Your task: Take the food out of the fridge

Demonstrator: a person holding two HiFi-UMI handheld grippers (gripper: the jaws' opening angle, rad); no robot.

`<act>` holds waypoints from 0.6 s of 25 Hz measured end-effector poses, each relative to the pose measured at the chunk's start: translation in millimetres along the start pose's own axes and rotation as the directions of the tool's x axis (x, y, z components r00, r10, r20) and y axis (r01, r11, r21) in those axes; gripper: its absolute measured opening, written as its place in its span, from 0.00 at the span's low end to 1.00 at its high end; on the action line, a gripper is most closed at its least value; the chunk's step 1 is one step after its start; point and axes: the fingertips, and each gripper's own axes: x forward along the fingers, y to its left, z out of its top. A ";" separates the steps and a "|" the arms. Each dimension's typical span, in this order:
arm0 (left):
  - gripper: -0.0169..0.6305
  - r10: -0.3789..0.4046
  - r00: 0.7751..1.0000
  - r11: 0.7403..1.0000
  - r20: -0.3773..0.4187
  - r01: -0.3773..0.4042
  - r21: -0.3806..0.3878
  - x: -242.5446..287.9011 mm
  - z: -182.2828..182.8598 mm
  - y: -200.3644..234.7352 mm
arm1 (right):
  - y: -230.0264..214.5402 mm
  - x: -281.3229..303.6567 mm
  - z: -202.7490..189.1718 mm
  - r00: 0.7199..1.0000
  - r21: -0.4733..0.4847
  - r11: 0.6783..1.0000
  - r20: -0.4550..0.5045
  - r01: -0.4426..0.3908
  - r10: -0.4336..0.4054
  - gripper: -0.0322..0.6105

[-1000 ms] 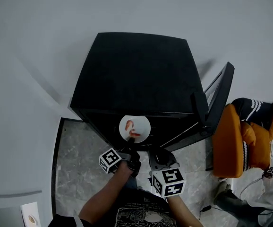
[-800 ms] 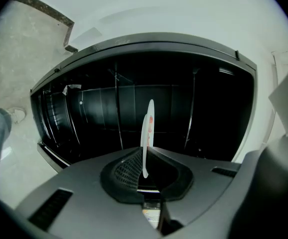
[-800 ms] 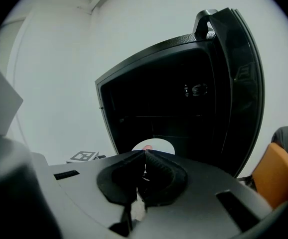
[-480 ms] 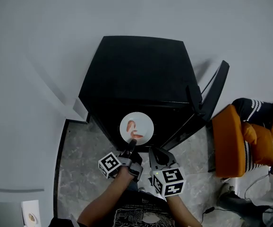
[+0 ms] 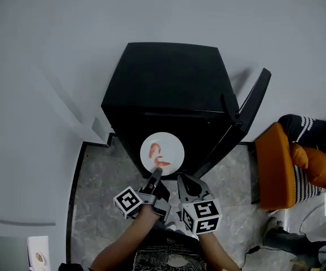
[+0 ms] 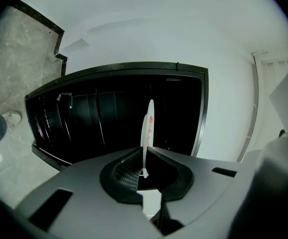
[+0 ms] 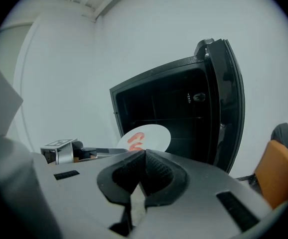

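Drew plate (image 5: 172, 147) of food (image 5: 156, 149) farther out before the fridge (image 5: 168, 78), rim pinched by fingers of left gripper (image 5: 157, 173); kept fingers of right gripper (image 5: 186, 180) pressed together, empty; removal judged nearly done.

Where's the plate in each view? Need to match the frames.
Head view: plate at centre, in front of the open fridge, near rim in the left gripper.
Left gripper view: plate edge-on at centre, a thin upright line pinched between the jaws.
Right gripper view: plate just left of centre, above the jaws, face showing.
Shared landmark: the black fridge, in all three.
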 end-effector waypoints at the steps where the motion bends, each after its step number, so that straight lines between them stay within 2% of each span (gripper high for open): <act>1: 0.06 0.021 1.000 1.000 0.003 -0.021 0.012 -6.3 -0.5 0.8 | 2.6 -2.6 -0.4 1.000 -0.001 1.000 0.004 -0.002 0.002 0.08; 2: 0.06 0.033 0.999 0.999 0.006 -0.033 0.019 -11.9 -1.3 0.1 | 5.3 -5.2 -0.7 1.000 -0.002 1.000 0.008 -0.005 0.005 0.08; 5: 0.06 -0.003 1.000 1.000 0.012 0.002 0.014 -21.8 -6.8 -15.9 | 12.1 -11.9 -1.7 1.000 -0.006 1.000 0.020 -0.012 0.012 0.08; 9: 0.06 0.005 1.000 0.999 0.013 -0.005 0.048 -35.7 -12.2 -23.1 | 17.2 -20.3 -2.6 0.999 -0.005 1.000 0.039 -0.010 0.011 0.08; 15: 0.06 -0.027 0.999 0.999 0.024 0.026 0.032 -49.4 -17.5 -33.1 | 27.9 -29.0 -6.0 0.998 -0.011 1.000 0.054 -0.018 0.018 0.08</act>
